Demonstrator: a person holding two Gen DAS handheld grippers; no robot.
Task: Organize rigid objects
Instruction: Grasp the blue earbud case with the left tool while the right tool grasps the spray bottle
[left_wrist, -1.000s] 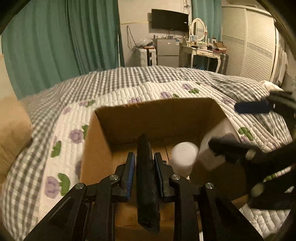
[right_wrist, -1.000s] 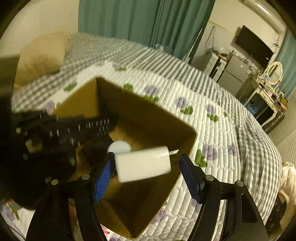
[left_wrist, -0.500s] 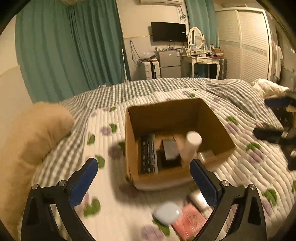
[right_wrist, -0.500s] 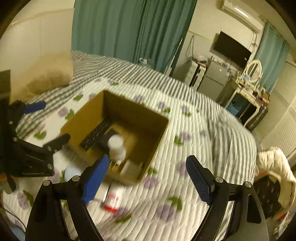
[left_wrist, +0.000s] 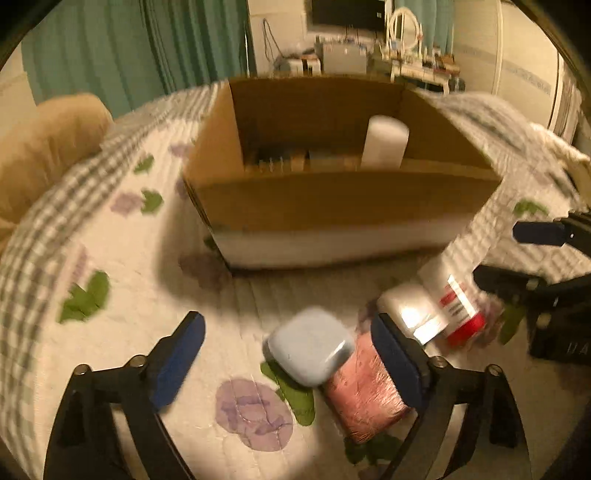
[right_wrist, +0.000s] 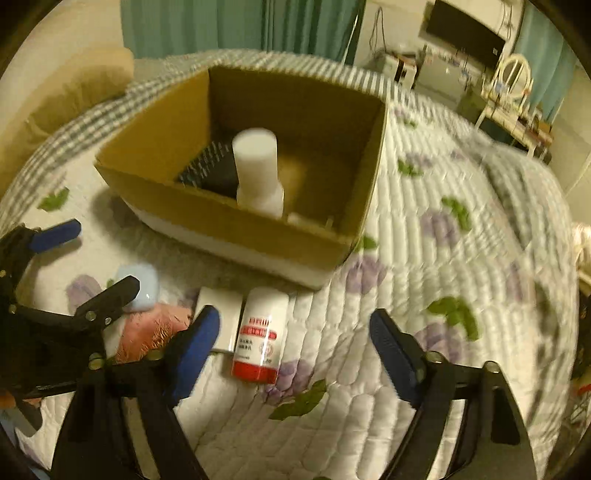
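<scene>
A cardboard box (left_wrist: 347, 201) (right_wrist: 236, 218) stands on the quilted bed. Inside it stand a white bottle (left_wrist: 384, 142) (right_wrist: 258, 170) and a black remote (right_wrist: 207, 170). In front of the box lie a pale blue case (left_wrist: 310, 345) (right_wrist: 138, 286), a pink packet (left_wrist: 364, 395) (right_wrist: 151, 330), a white box (right_wrist: 219, 321) and a white bottle with a red label (left_wrist: 454, 301) (right_wrist: 260, 336). My left gripper (left_wrist: 288, 363) is open and empty, low over the blue case. My right gripper (right_wrist: 295, 350) is open and empty, over the red-label bottle.
A tan pillow (left_wrist: 44, 147) (right_wrist: 70, 92) lies at the left. Green curtains, a TV and a dresser (right_wrist: 509, 110) stand beyond the bed. The quilt (right_wrist: 461, 258) stretches to the right of the box.
Both grippers let go of the remote and the white box inside the cardboard box, pulled back, and have now dropped low toward the objects lying in front of it.
</scene>
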